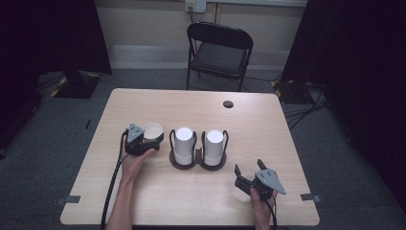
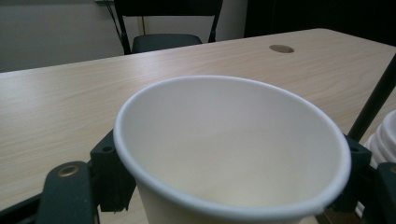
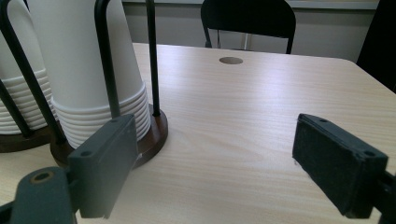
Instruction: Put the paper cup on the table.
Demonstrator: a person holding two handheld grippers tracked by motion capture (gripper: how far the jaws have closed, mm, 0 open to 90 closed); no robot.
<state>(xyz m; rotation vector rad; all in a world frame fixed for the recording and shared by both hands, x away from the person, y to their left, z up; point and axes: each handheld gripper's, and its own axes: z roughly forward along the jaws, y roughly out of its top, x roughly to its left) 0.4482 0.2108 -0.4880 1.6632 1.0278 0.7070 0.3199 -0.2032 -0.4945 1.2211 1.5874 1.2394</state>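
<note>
Cup holder [image 1: 198, 163] with two cup stacks [image 1: 184, 143] blocked the table [image 1: 268, 139] centre, its black wire loops rising beside them. Wide bare table lay behind it and to its right. Paper cup [image 1: 152, 129] stood just left of the holder.

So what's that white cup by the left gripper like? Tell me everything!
The paper cup is plain white, with a rolled rim and smooth walls that narrow downward. It stands upright with its mouth up, and it looks empty inside. It sits between the left gripper's black jaws, which flank its sides just below the rim. It is on the pale wooden table, left of the rack holding two stacks of upside-down cups.
</note>
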